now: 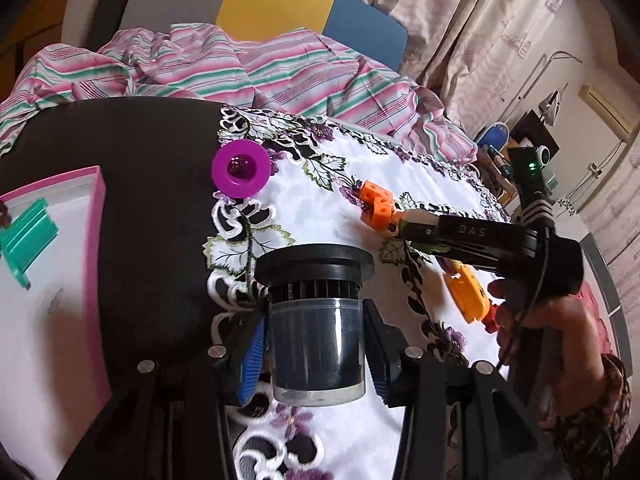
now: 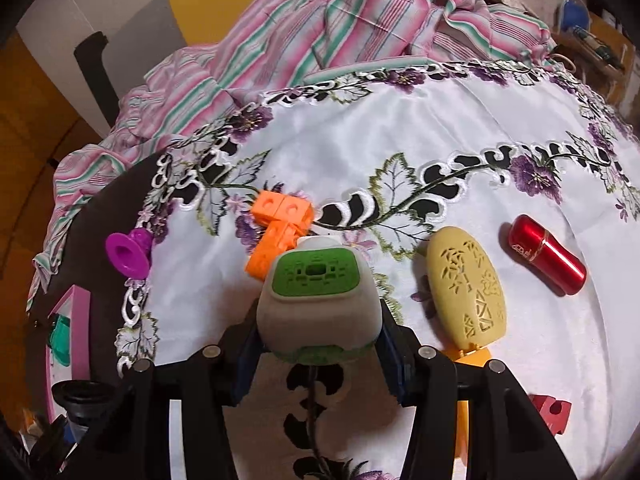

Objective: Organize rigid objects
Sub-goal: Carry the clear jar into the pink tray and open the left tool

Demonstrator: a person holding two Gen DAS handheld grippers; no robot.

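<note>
Left wrist view: left gripper (image 1: 316, 344) is clamped on a dark jar (image 1: 318, 320) w/ ribbed black lid — blue pads press both sides of the clear body. It's over the embroidered white cloth (image 1: 344, 204), near the cloth's edge. Pink-rimmed tray (image 1: 94, 216) sits left on the dark surface, a green piece (image 1: 26, 240) inside. Purple spool (image 1: 239, 168) rests at the cloth edge. Orange cube block (image 1: 376, 206) lies further back, just beside the tip of the right gripper.

Right wrist view: right gripper (image 2: 318, 332) grips a grey device w/ green perforated face (image 2: 316, 300), a thin cord hanging beneath it. Orange block touches or nearly touches its far end — can't tell which. Right of it, a cream oval case (image 2: 466, 288), then a red cylinder (image 2: 546, 254), apart. Striped fabric (image 2: 320, 32) bunched at the back.
</note>
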